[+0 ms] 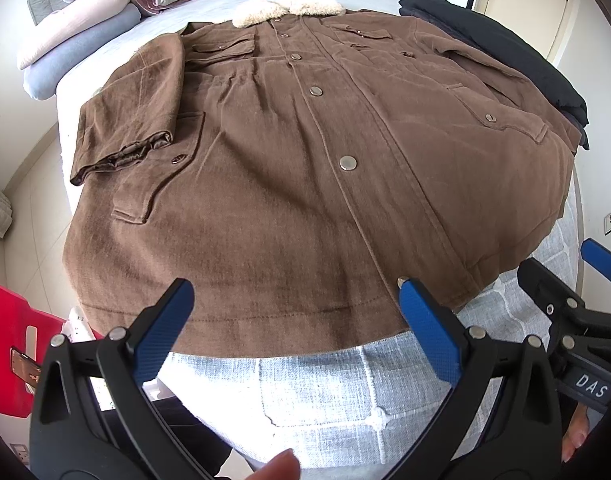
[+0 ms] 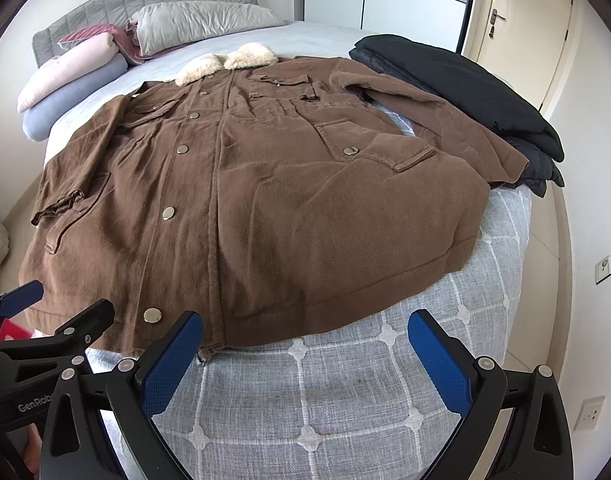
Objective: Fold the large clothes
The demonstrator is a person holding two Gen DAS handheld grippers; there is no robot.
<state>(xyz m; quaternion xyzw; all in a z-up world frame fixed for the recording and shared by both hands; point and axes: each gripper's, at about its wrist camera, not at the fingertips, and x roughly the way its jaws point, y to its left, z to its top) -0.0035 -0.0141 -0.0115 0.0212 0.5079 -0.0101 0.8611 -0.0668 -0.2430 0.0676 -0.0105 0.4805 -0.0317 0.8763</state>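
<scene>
The brown coat's [image 2: 265, 208] right sleeve partly hides a black garment [image 2: 465, 84] beside it. Both the left claw [image 1: 295, 332] and right claw [image 2: 305, 356] hang spread, empty, at the coat's hem over the grey checked bed [image 2: 345, 400].

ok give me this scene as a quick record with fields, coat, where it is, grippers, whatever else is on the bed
garment: brown coat with cream fleece collar, front up, snaps closed
state: spread flat, unfolded, hem toward the grippers
surface: bed with grey checked cover
left gripper: open, holding nothing, over the hem
right gripper: open, holding nothing, short of the hem
beside coat: folded black garment at its right sleeve
head of bed: pillows, rolled bedding
</scene>
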